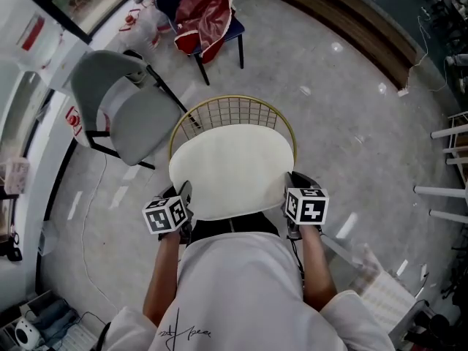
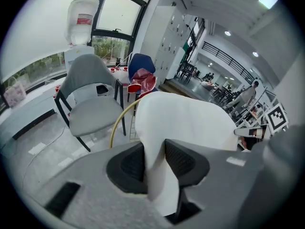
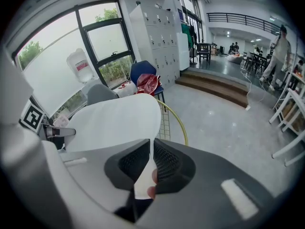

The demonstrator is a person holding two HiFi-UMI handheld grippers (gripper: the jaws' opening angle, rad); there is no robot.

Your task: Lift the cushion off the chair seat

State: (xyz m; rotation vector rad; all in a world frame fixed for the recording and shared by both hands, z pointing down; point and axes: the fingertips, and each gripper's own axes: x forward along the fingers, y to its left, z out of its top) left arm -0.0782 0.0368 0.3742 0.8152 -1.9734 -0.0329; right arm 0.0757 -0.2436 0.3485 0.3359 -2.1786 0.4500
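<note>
Both grippers on the cushion [image 1: 232, 168], one at each near corner, so the load is shared and the slab should come up level, not flopping from one side. The left gripper [image 2: 155, 161] has its jaws partway closed, pads pressing a thick fold of the cushion's left edge; the white material bulges up between them and fills most of that gripper view. The right gripper [image 3: 151, 163] is almost fully closed on a thinner bit of the right edge, only a sliver of white showing between the pads. The uneven bite probably comes from how the edge bunched on each side. The cushion lies over the seat of the gold wire chair [image 1: 234, 110], its far edge up against the wire backrest. At the near edge I see dark seat below it, so I judge the front is lifted clear; whether the back edge rests on the seat I cannot tell. Both grippers point steeply down, which suits a straight pull upward. A grey chair [image 1: 128, 115] stands close on the left, and I would avoid swinging that way.
</note>
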